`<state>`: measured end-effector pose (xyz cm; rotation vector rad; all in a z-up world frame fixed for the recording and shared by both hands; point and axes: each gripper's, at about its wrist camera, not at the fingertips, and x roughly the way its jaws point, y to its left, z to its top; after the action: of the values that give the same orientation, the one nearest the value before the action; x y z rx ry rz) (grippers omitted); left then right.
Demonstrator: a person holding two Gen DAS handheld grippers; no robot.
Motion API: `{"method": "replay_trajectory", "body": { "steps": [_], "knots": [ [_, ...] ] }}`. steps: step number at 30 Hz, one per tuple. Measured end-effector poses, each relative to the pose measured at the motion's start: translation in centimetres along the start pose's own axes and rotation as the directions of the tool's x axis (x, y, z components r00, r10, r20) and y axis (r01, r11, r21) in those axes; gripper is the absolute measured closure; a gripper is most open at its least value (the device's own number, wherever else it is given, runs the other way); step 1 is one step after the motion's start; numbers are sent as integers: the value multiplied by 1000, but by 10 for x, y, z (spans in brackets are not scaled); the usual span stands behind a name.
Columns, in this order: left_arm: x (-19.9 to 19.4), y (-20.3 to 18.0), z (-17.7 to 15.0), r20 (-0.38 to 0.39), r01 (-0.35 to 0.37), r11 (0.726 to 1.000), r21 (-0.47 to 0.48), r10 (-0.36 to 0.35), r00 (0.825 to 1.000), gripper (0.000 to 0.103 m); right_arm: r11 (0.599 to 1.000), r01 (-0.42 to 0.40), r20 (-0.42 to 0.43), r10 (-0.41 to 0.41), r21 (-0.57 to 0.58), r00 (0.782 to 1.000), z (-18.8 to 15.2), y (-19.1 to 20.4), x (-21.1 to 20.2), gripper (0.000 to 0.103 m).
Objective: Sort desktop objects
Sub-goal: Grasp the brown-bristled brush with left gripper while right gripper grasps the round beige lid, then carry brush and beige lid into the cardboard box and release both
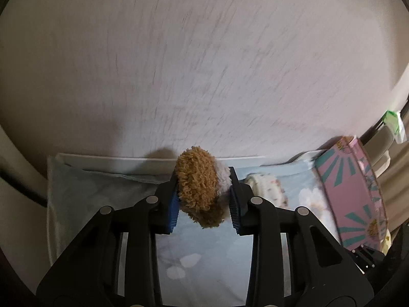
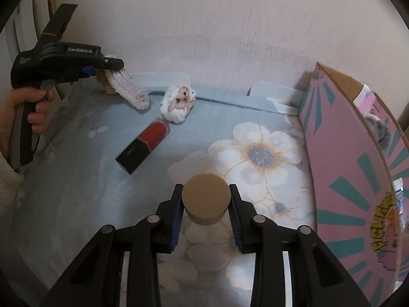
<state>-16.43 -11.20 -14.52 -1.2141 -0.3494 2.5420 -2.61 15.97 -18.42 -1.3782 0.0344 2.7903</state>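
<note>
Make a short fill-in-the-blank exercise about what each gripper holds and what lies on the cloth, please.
1. The left gripper is shut on a fluffy brown and ____ toy.
2. The right gripper holds a round ____ jar.
3. The lipstick on the cloth has a ____ and black case.

Missing words: white; beige; red

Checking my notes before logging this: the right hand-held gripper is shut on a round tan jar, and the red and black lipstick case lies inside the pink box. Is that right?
Not quite. The right hand-held gripper is indeed shut on the round tan jar, but the red and black lipstick case lies on the floral cloth, apart from the pink box. The right wrist view shows this.
</note>
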Motion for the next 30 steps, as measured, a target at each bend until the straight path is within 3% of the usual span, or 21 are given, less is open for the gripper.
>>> {"method": "replay_trajectory", "body": {
  "steps": [9,14,22,30],
  "knots": [
    [-55,-49,13,16,10,1000,18,-11,1000,74,999,-47,-17,47,0,999,34,-14,-48,72],
    [-85,-85,20,32,52,998,47,-54,998,74,998,-59,-8,59,9,998,43,-29,-76,72],
    [-93,-154,36,51,136,983,125,-143,988,74,1000,-9,75,7,28,997,53,-57,-115,72],
    [-85,-221,45,16,245,947,206,-254,967,74,991,76,112,-89,112,990,44,-102,-147,72]
  ]
}}
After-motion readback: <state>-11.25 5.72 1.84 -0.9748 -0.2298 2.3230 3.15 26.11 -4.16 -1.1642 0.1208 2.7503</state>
